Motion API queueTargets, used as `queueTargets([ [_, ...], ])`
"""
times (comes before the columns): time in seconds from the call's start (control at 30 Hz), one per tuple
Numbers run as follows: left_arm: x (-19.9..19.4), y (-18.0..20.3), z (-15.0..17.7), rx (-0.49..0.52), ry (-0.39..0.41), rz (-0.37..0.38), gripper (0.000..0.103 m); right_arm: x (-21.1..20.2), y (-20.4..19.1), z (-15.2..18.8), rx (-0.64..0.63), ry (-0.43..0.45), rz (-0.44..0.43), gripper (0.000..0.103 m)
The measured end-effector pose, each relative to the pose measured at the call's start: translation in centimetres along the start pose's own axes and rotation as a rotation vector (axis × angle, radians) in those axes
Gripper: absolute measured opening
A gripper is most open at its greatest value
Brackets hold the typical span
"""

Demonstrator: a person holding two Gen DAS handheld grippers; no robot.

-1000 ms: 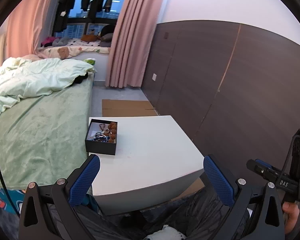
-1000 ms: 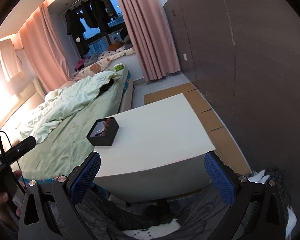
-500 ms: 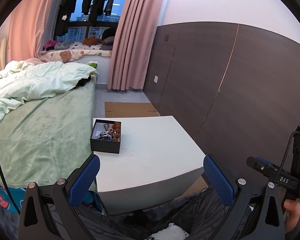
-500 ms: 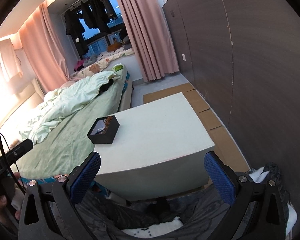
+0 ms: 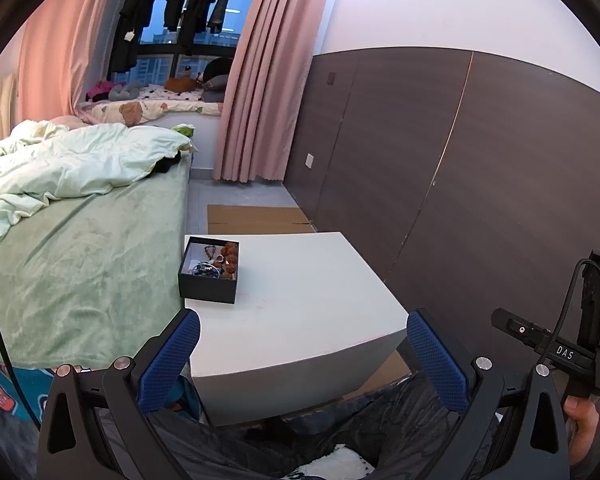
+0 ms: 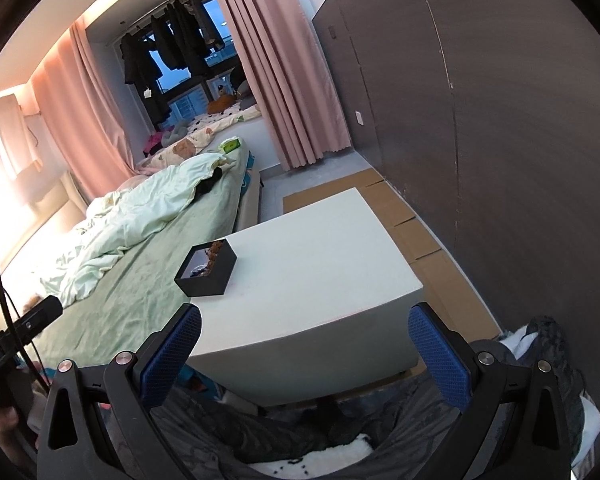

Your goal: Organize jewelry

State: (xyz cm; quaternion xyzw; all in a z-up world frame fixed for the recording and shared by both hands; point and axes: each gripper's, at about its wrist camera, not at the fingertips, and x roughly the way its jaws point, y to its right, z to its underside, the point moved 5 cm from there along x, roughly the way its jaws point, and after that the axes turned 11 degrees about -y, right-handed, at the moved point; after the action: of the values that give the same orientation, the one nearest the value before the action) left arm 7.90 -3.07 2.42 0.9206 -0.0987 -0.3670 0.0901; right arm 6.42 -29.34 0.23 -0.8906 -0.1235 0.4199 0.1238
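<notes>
All visible jewelry (image 5: 217, 261) is gathered inside the black box (image 5: 208, 289), set at the surface (image 5: 308, 304) edge nearest the bed (image 5: 80, 248). Nothing loose is seen beside the box. Both the left tool (image 5: 300, 354) and right tool (image 6: 304, 354) are held apart, empty, well short of the box.

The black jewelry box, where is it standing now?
The black jewelry box stands open on the white table, at its left edge beside the green bed, ahead of both open grippers.
</notes>
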Motion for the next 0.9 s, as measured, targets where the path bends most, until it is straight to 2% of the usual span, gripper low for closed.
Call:
queueTargets([
  [0.37, -0.8, 0.4, 0.6, 0.006, 0.015, 0.0, 0.103, -0.3, 0.1, 0.6, -0.006, -0.006, -0.002, 0.103],
  [0.6, -1.4, -0.1, 0.8, -0.002, 0.029, -0.057, 0.103, -0.5, -0.3, 1.0, -0.024, -0.015, -0.008, 0.103],
  [0.83, -1.9, 0.5, 0.8, 0.059, 0.04, -0.15, 0.103, 0.0, -1.1, 0.6, -0.053, -0.011, 0.001, 0.103],
  [0.9, -2.1, 0.8, 0.8, 0.076, 0.045, -0.154, 0.103, 0.2, -1.3, 0.6, -0.059, -0.017, -0.006, 0.103],
])
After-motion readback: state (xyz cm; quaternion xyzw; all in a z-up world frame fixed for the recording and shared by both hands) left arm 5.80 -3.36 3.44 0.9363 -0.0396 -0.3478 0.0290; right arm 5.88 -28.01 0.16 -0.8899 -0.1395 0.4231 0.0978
